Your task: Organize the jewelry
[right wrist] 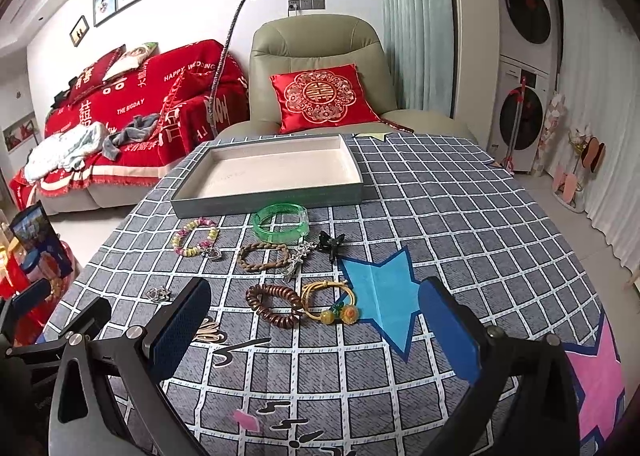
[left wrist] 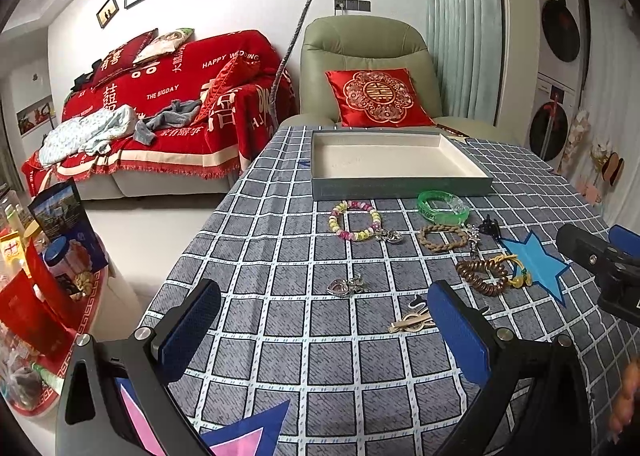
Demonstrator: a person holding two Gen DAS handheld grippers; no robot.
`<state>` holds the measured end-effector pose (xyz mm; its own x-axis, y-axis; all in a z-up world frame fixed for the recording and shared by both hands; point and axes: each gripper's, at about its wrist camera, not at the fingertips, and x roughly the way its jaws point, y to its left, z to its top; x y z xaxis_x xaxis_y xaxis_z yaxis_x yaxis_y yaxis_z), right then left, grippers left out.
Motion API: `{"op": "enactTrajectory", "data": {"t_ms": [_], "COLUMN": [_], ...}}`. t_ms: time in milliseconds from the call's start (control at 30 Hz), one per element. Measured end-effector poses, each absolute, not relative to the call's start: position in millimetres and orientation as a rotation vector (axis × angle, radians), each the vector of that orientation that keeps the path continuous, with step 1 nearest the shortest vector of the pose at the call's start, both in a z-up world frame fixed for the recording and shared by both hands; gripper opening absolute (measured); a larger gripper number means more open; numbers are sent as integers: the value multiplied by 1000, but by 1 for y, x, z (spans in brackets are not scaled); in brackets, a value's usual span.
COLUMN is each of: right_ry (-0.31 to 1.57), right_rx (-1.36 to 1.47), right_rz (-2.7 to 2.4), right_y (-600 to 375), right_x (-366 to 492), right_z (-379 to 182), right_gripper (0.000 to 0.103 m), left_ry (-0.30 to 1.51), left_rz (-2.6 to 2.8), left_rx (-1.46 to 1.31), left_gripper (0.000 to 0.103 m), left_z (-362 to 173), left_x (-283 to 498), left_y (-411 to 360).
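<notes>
Jewelry lies scattered on the checked table (right wrist: 440,216) before an empty tray (right wrist: 280,164); both your left tool (left wrist: 324,332) and right tool (right wrist: 316,332) hover agape, holding nothing. Lower squarely over the brown coil bracelet (right wrist: 274,304), then pinch its rim.

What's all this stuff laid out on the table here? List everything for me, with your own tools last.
Tray: one, grey outside, cream inside, empty, far side of table.
Bangle: one, green, just before the tray.
Beaded bracelet: one, pink and yellow, left of the bangle.
Braided bracelet: one, tan, mid-table.
Coil hair tie: one, brown, nearer.
Cord hair tie: one, yellow with orange beads, beside the coil.
Claw clip: one, black.
Heart charm: one, silver.
Star sticker: one, blue.
Tablecloth: one, grey checked.
Left gripper: jaws open.
Right gripper: jaws open.
</notes>
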<state>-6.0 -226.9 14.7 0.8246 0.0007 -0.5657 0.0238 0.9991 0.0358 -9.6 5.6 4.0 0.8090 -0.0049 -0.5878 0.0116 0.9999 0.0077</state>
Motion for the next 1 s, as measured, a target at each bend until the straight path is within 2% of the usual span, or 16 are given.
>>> {"op": "enactTrajectory", "data": {"t_ms": [1000], "right_ry": [591], "right_rx": [55], "right_rz": [-4], "right_y": [-228], "right_x": [-7], "right_z": [18], "right_gripper": [103], "left_ry": [628], "left_rz": [-9], "left_rx": [12], "left_gripper": [103], "left_z": [5], "left_x": [-10], "left_y": [3]}}
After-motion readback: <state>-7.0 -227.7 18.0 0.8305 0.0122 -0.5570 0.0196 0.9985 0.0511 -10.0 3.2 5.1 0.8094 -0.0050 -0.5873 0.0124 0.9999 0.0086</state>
